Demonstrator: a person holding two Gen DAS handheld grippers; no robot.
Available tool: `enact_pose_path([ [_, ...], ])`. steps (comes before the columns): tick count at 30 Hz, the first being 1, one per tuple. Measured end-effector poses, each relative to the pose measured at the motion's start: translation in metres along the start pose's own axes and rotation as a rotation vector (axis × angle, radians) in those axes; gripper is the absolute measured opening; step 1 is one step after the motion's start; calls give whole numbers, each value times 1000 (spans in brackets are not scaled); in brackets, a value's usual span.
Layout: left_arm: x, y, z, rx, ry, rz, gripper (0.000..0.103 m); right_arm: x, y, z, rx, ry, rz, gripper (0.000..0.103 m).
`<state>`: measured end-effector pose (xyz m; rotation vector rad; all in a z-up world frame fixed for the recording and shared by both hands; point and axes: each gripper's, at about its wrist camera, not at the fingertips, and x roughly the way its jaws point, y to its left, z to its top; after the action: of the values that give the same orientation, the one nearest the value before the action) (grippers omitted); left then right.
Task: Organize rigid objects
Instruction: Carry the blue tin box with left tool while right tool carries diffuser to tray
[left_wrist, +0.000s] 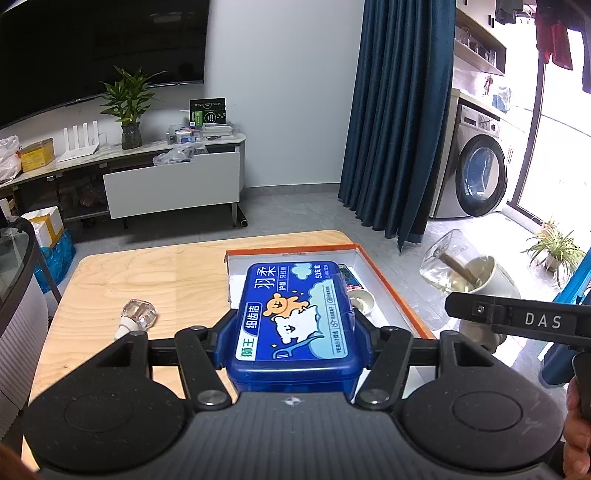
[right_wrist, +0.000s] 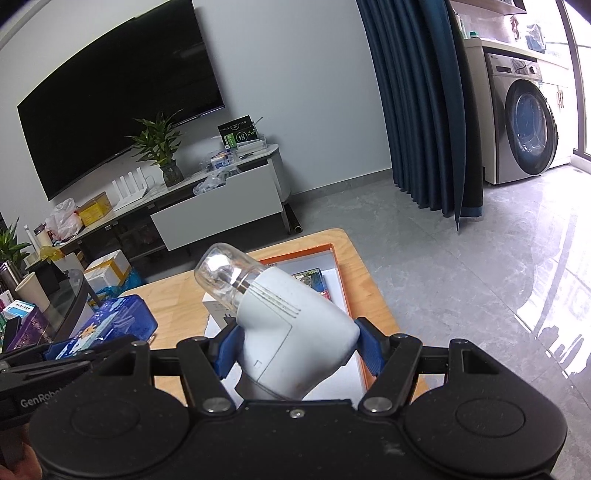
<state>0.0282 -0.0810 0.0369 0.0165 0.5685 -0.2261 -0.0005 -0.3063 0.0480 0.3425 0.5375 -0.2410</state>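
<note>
My left gripper (left_wrist: 291, 332) is shut on a blue plastic floss-pick box (left_wrist: 293, 314) with a cartoon bear label, held above the near end of an orange-rimmed white tray (left_wrist: 391, 280) on the wooden table (left_wrist: 147, 273). My right gripper (right_wrist: 295, 347) is shut on a white device with a clear glass bulb (right_wrist: 280, 314), held tilted above the same tray (right_wrist: 336, 266). That device also shows in the left wrist view (left_wrist: 461, 273), off the table's right side. The blue box shows in the right wrist view (right_wrist: 118, 321) at the left.
A small clear faceted bottle (left_wrist: 138, 314) lies on the table left of the tray. The tray holds a small white cup (left_wrist: 362, 299) and a colourful pack (right_wrist: 314, 280). A TV cabinet (left_wrist: 170, 181), blue curtain (left_wrist: 395, 122) and washing machine (left_wrist: 476, 170) stand beyond.
</note>
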Motion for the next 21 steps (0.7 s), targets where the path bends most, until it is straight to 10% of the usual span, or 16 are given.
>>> enact_pose_path([
  [21, -4, -9, -4, -27, 6, 31, 62, -2, 2, -3, -7, 3, -3, 78],
])
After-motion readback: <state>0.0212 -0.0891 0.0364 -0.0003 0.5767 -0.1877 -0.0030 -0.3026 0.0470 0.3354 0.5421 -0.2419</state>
